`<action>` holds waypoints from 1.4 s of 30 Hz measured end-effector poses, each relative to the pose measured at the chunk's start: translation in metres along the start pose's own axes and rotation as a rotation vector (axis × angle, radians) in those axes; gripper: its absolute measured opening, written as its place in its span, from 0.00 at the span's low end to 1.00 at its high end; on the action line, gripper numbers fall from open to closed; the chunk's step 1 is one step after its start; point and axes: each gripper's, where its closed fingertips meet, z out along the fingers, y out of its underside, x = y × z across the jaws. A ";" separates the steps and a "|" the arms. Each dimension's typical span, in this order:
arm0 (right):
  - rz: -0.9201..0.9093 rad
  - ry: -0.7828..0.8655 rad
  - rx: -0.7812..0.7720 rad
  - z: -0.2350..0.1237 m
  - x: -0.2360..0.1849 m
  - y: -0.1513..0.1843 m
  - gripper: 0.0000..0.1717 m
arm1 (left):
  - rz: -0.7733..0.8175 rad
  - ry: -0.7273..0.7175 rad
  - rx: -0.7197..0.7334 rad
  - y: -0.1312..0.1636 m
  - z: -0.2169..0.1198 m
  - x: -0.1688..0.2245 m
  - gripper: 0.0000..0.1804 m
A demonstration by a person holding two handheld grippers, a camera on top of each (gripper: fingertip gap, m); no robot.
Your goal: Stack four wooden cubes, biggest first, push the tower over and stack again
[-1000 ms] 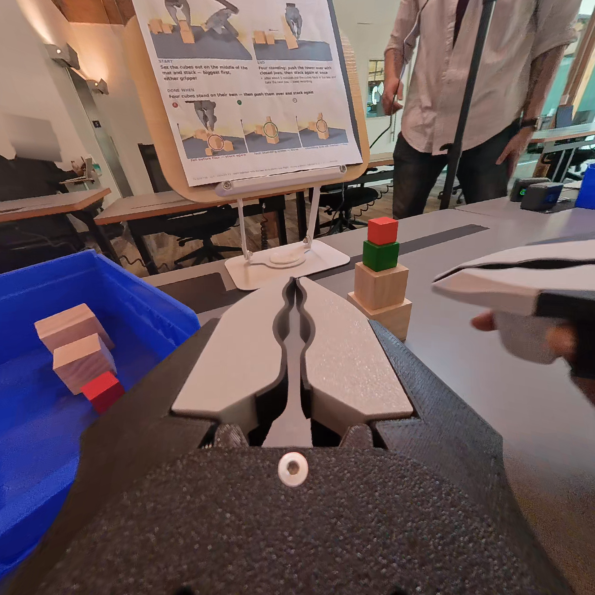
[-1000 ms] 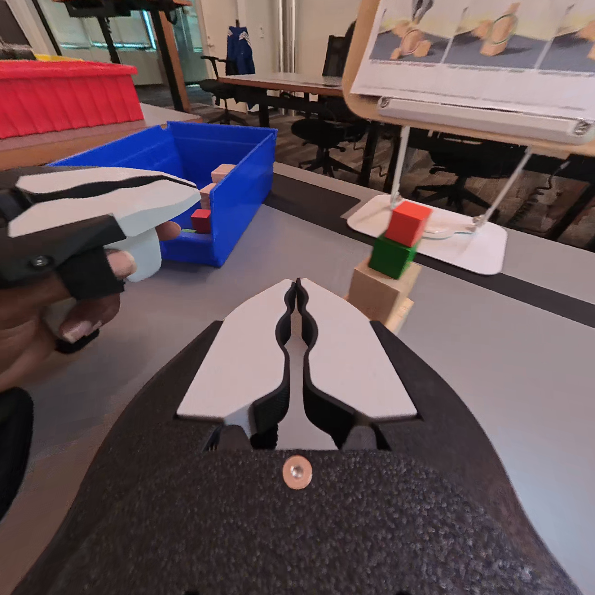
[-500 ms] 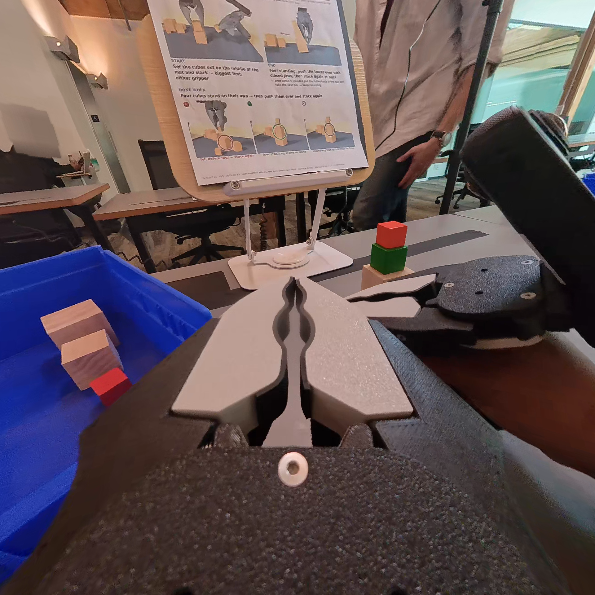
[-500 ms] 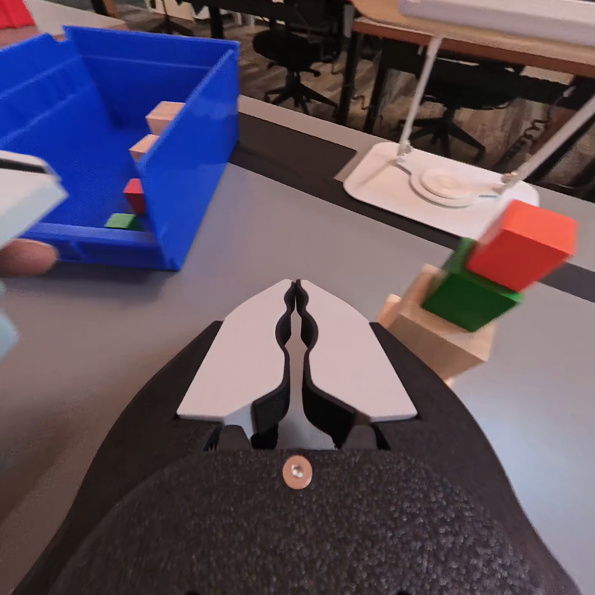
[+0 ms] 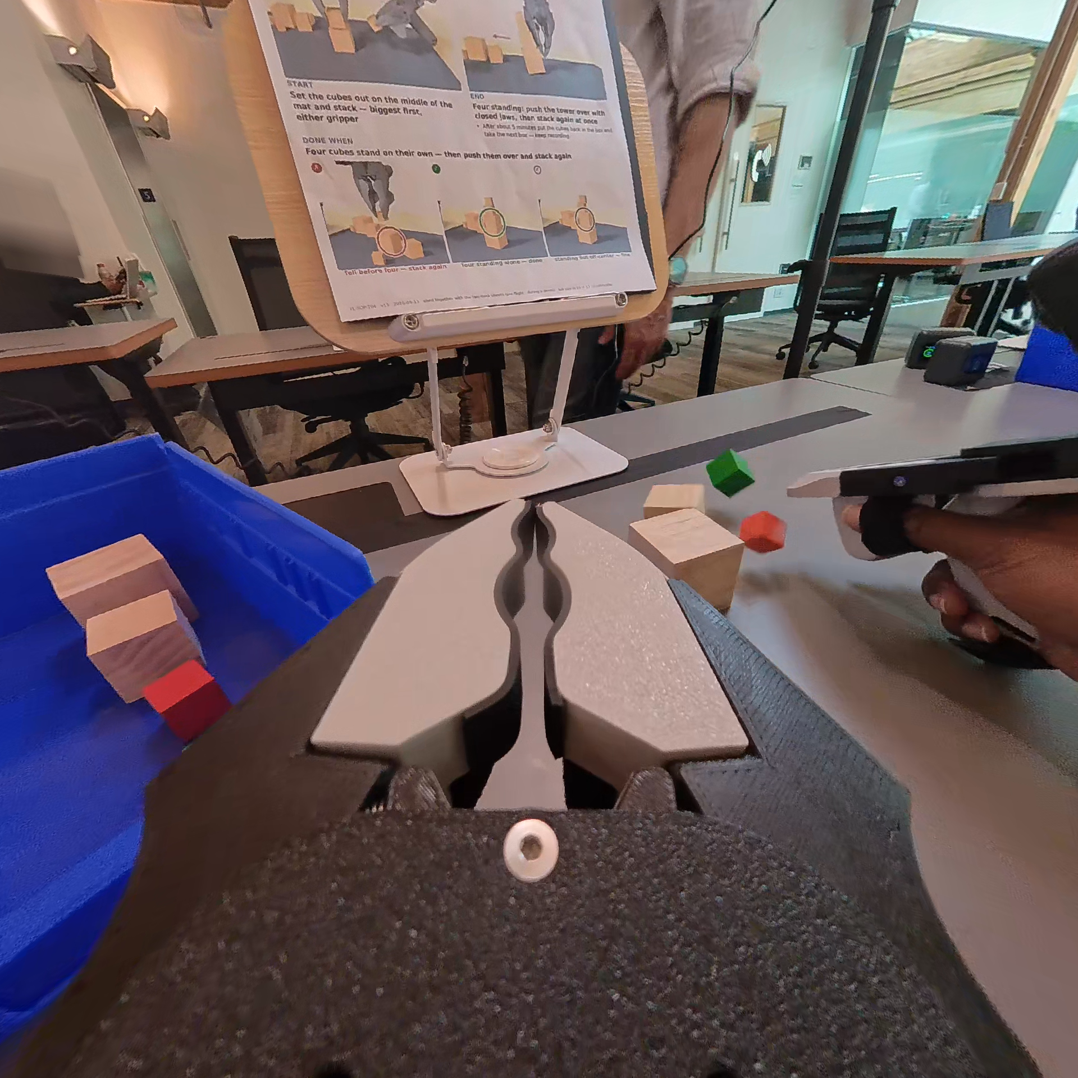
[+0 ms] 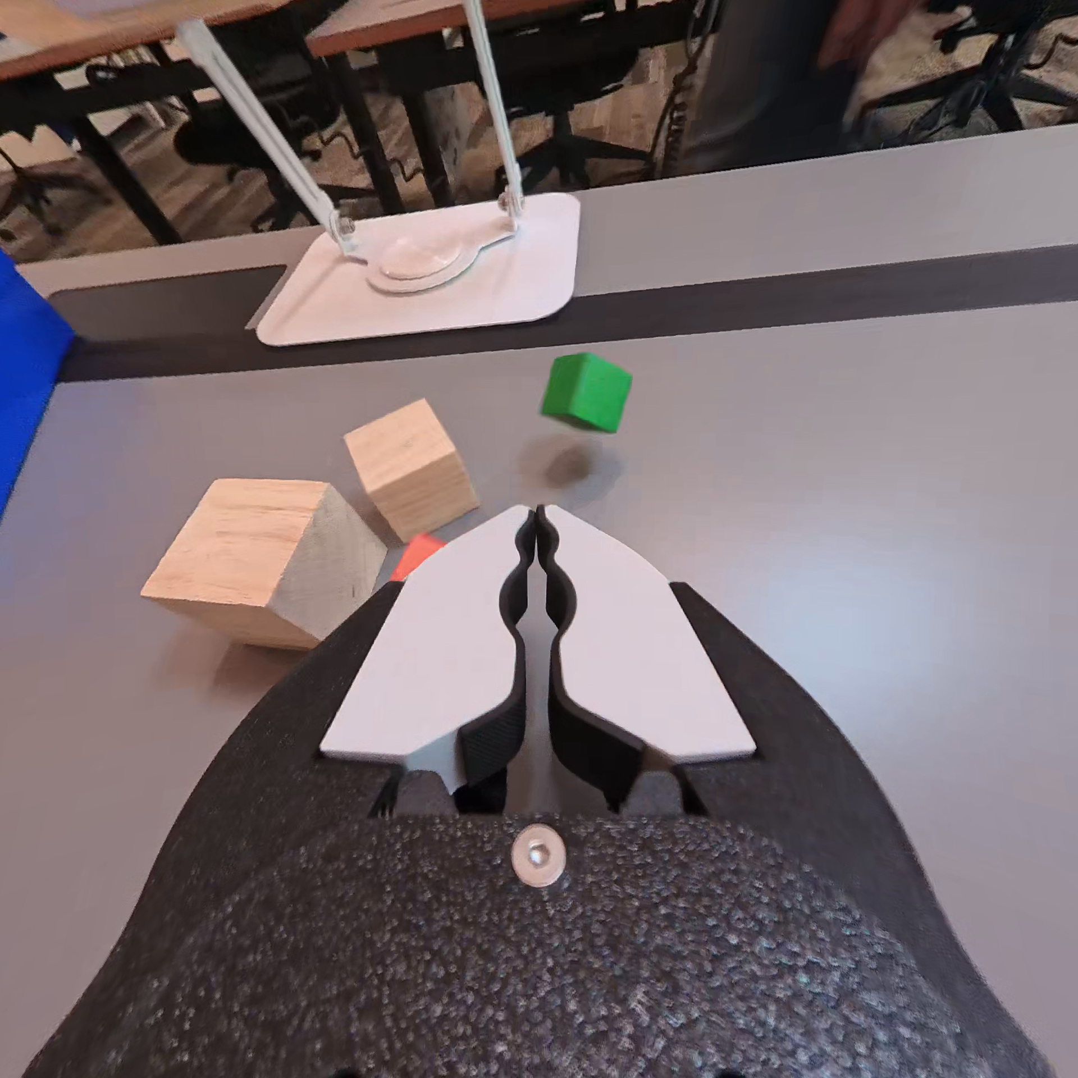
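The left claw (image 5: pixel 534 507) fills the near part of its view, its two pale fingers (image 5: pixel 630 630) pressed together with nothing between them. It hangs over the grey counter (image 5: pixel 875 671) just beside the blue bin (image 5: pixel 245 560), which holds two pale wooden blocks and a red block (image 5: pixel 184 697). The right claw (image 6: pixel 536 510) is also pressed together and bare, held low over the counter.

Just past the right claw's fingertips, on its left, a small red cube (image 6: pixel 417 554) peeks out from behind one finger, touching or nearly touching it; which, I cannot tell. Left of that lies the large wooden cube (image 6: pixel 256 554), tipped up on an edge, and just beyond it the smaller wooden cube (image 6: pixel 408 466), also tilted. Farther out, the green cube (image 6: pixel 586 392) is blurred and sits above its own dark shadow (it looks clear of the counter).

A sound way to handle such loose pieces, I judge, is to keep both claws clear until every cube lies flat, then approach each square-on across two parallel faces.

Behind the cubes stands the white base (image 6: pixel 420 280) of a stand carrying a printed sheet (image 5: pixel 461 146), and beyond it a person (image 5: pixel 694 116) stands among desks and office chairs.
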 end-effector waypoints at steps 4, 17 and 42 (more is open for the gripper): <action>-0.007 -0.006 0.015 -0.002 -0.002 -0.002 0.00 | 0.003 0.002 -0.006 0.001 0.000 0.001 0.00; -0.002 -0.048 0.138 -0.020 -0.007 -0.033 0.00 | -0.007 -0.001 -0.006 0.002 -0.001 -0.001 0.00; -0.476 -0.476 0.127 -0.086 -0.035 -0.003 0.42 | -0.061 0.018 -0.065 0.015 0.002 0.003 0.00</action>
